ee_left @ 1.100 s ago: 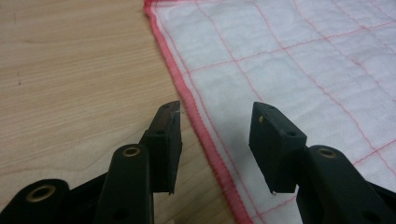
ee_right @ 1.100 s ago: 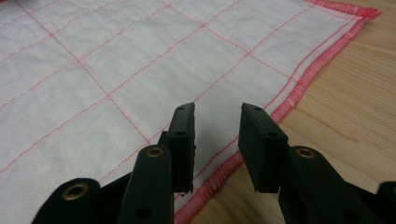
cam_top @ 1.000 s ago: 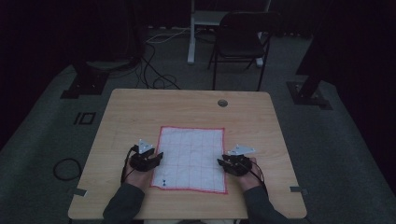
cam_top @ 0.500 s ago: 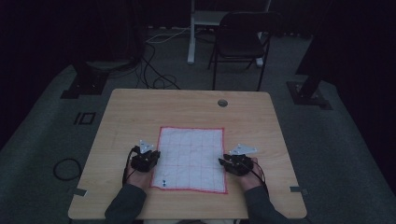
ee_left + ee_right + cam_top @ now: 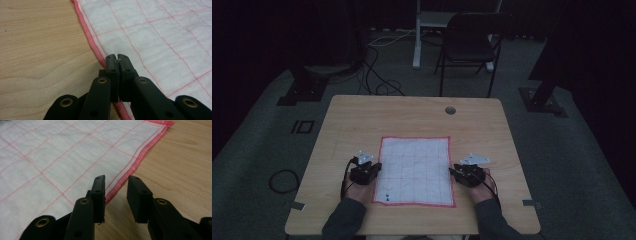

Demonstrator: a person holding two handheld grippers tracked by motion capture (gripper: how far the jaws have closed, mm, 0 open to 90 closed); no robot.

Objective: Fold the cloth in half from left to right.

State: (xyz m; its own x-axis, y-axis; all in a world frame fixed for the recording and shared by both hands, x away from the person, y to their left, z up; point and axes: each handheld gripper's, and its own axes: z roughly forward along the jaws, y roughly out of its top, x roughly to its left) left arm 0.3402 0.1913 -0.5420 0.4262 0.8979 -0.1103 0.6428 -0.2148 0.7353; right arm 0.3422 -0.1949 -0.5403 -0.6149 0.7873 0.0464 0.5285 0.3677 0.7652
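The white cloth (image 5: 414, 170) with red grid lines is spread flat on the desk (image 5: 362, 120). Its left hem is pinched by the left gripper (image 5: 117, 57), whose jaws have just been closing; the right hem is straddled by the right gripper (image 5: 115, 181), jaws apart, likely so both edges can be lifted for folding

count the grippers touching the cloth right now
1: the left gripper is shut on the cloth at its left edge. The right gripper stands open astride the right edge.

My left hand-held gripper (image 5: 117, 58) has black jaws with brass-ringed screws; the right hand-held gripper (image 5: 115, 185) matches, and both sleeves (image 5: 343, 220) look dark grey, I think.
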